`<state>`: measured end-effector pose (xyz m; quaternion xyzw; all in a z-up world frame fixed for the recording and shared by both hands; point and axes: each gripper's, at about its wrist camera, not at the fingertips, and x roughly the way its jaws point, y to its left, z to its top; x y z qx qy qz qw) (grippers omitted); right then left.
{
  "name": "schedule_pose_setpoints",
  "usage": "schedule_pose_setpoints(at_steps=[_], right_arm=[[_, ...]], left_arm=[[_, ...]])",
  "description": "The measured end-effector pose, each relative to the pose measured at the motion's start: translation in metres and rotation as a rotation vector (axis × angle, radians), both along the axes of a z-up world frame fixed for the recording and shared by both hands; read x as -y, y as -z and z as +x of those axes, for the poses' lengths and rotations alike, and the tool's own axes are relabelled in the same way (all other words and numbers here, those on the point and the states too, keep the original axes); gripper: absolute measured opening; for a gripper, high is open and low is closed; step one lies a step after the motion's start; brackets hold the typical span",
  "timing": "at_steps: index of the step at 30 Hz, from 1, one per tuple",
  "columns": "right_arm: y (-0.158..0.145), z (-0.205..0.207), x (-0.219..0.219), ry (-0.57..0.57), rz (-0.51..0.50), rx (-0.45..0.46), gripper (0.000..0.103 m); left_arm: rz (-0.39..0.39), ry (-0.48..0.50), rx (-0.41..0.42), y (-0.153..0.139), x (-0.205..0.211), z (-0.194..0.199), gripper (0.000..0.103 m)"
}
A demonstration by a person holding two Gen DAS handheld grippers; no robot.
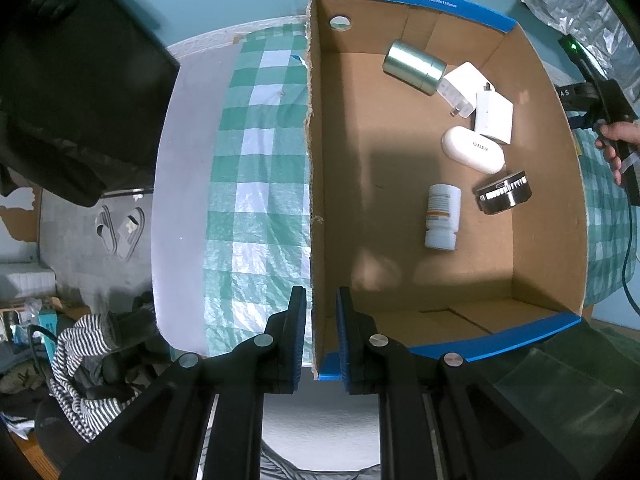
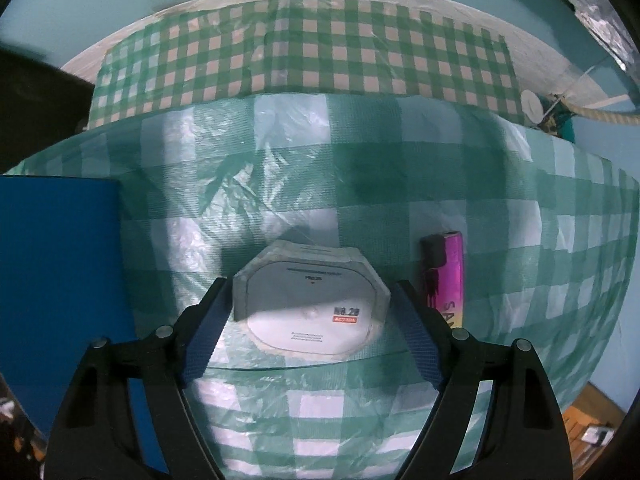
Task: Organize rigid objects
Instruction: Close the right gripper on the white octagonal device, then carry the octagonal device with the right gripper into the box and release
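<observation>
Straddled by the left gripper [image 1: 322,334], whose jaws stand on either side of the near wall without visibly pinching it, the box [image 1: 544,200] is judged to be steadied so that items can be dropped in. Whether the wall is truly clamped cannot be told. Ahead of that gripper, inside the box, lie a metal can [image 1: 414,67], two white chargers [image 1: 476,98], a white case [image 1: 473,149], a pill bottle [image 1: 441,216] and a round metal piece [image 1: 504,198].

Between the fingers of the right gripper [image 2: 310,304], spread wide and not yet closed, sits an octagonal tin [image 2: 310,300] on the checked cloth [image 2: 280,168], apparently the next thing to be packed. Just right of that gripper lies a pink lighter [image 2: 450,276].

Only the left view shows the box's contents; only the right view shows the tin and lighter, with just the blue outer wall to its left.
</observation>
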<state>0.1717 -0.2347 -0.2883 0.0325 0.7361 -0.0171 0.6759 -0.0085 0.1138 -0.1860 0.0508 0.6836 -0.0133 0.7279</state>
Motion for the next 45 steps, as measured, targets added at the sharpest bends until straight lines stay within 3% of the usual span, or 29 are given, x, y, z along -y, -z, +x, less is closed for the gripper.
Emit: schedule_pose_setpoints(at_steps=[4,12,20,45], right_arm=[[-0.003,-0.001,-0.003,-0.029,-0.019,0.019,0.072],[-0.006,-0.01,-0.005,-0.089,0.04,0.023,0.072],[-0.024,-0.027,-0.021,-0.227,0.05,0.051,0.072],[-0.14,-0.067,-0.086,-0.519,0.147,0.181,0.072]], left_arm=[[0.002,0.001,-0.002,0.0,-0.001,0.0,0.014],[0.0,0.006,-0.01,0.003,0.0,-0.002,0.014],[-0.001,0.01,-0.01,0.003,0.0,-0.003,0.014],[-0.006,0.026,-0.007,0.004,0.002,-0.006,0.014]])
